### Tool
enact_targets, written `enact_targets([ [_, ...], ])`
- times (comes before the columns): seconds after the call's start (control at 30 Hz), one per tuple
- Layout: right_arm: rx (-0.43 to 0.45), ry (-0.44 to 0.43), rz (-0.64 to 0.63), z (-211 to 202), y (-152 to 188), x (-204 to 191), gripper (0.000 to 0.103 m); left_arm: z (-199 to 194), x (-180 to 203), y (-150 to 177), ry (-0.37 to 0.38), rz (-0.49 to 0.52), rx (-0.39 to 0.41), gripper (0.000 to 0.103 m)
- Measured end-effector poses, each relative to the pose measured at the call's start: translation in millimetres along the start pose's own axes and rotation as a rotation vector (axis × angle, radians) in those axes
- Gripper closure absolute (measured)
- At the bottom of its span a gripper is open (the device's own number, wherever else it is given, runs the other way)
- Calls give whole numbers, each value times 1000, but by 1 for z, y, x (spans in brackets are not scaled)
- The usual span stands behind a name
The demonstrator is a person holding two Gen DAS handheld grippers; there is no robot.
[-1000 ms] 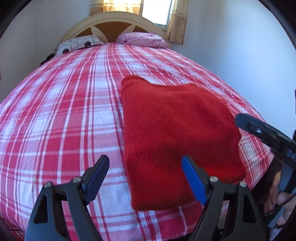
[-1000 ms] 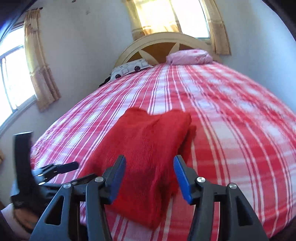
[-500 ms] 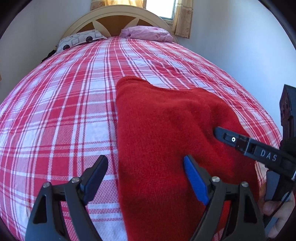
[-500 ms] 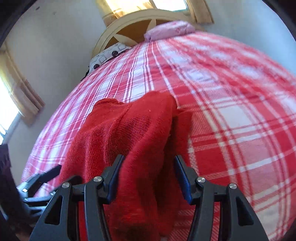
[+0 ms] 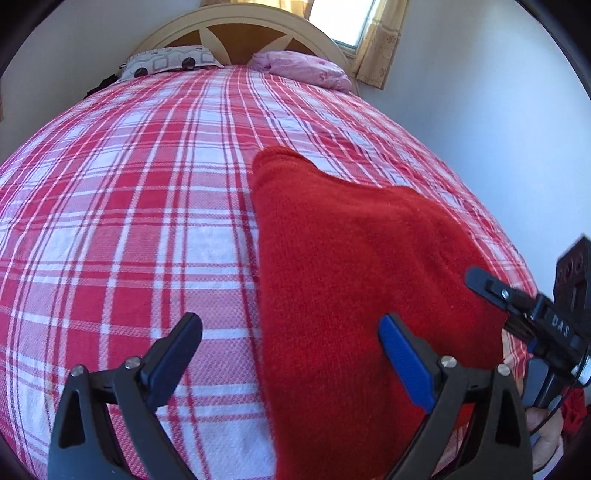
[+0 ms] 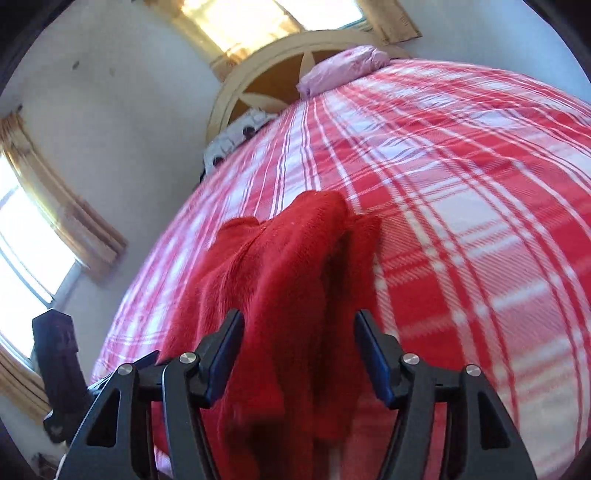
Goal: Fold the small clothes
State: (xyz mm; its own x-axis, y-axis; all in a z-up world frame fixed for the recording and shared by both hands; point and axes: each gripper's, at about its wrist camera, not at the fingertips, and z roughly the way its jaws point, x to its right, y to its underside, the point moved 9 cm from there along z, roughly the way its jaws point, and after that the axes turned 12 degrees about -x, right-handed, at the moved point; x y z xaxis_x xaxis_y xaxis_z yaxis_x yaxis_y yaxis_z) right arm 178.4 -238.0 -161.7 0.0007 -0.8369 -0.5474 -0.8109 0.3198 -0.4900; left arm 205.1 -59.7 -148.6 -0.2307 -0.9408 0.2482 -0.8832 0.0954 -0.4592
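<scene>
A red knitted garment (image 5: pixel 354 258) lies folded on the plaid bedsheet (image 5: pixel 129 221), near the bed's near right corner. My left gripper (image 5: pixel 290 354) hangs low over its near left edge. Its jaws are opening wide: one finger over the sheet, the blue-padded one over the knit, neither pressing. In the right wrist view the garment (image 6: pixel 295 277) rises as a bunched ridge between the fingers of my right gripper (image 6: pixel 299 354). Those jaws are opening too, and I see no pad pinching the fabric. My right gripper (image 5: pixel 517 306) also shows at the garment's right edge.
Two pillows, one patterned (image 5: pixel 170 64) and one pink (image 5: pixel 303 68), lie by the rounded headboard (image 5: pixel 236 29). A white wall (image 5: pixel 498 129) runs close along the bed's right side. Curtained windows (image 6: pixel 33 236) are on the left wall. A hand (image 5: pixel 543 421) holds the right tool.
Both grippers have come down and in toward the red garment, which now fills more of each view. The right view has rolled. The left jaws stand wider apart.
</scene>
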Motion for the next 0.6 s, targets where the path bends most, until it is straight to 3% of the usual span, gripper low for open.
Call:
enact_targets([
  [0.17,68,3,52,-27,13,12,39,-9,-3,-16,3,-1,35,4],
  [0.43,30,-58,137,-19,8,16,38,2,14,-40,-30,67,20,4],
  [0.6,68,-24,118,-28,5,14,38,15,19,-44,-61,88,-9,4],
])
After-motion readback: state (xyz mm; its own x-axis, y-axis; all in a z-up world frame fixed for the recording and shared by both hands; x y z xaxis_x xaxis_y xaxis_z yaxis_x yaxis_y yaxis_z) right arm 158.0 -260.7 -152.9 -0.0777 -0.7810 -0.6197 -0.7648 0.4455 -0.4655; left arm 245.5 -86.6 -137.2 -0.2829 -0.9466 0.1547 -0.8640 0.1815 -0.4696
